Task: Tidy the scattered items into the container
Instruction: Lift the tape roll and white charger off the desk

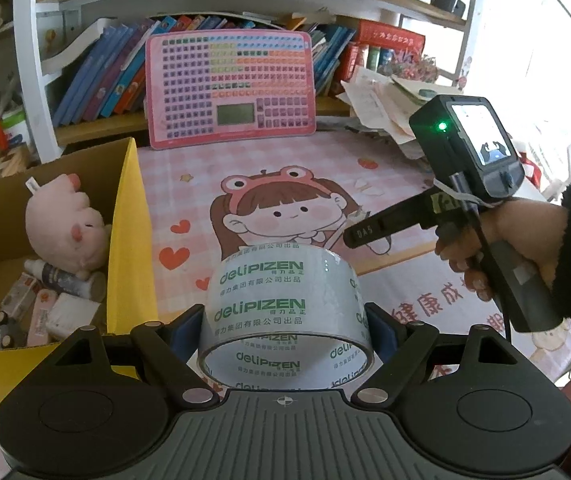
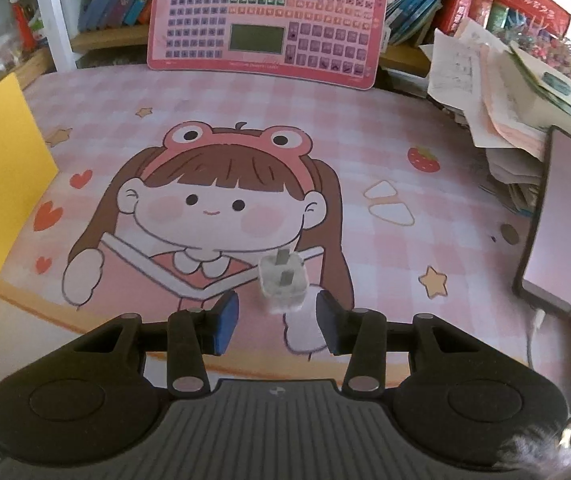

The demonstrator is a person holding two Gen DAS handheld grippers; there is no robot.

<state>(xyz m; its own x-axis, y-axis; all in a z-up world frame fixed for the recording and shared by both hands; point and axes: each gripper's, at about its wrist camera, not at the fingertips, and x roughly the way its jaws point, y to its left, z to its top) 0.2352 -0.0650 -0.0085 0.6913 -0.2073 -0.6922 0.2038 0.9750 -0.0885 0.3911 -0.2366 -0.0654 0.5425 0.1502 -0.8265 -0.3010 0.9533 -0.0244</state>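
While our left gripper (image 1: 285,320) clamps the stiff, light tape roll (image 1: 285,312) by its sides, our right gripper (image 2: 277,316), part-open and empty, straddles the small rigid plug adapter (image 2: 283,284) mid-mat.

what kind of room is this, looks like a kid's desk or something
Probably a child's study desk at home: a pink cartoon desk mat, shelves of children's books behind it, and a pink learning keyboard toy propped against them.
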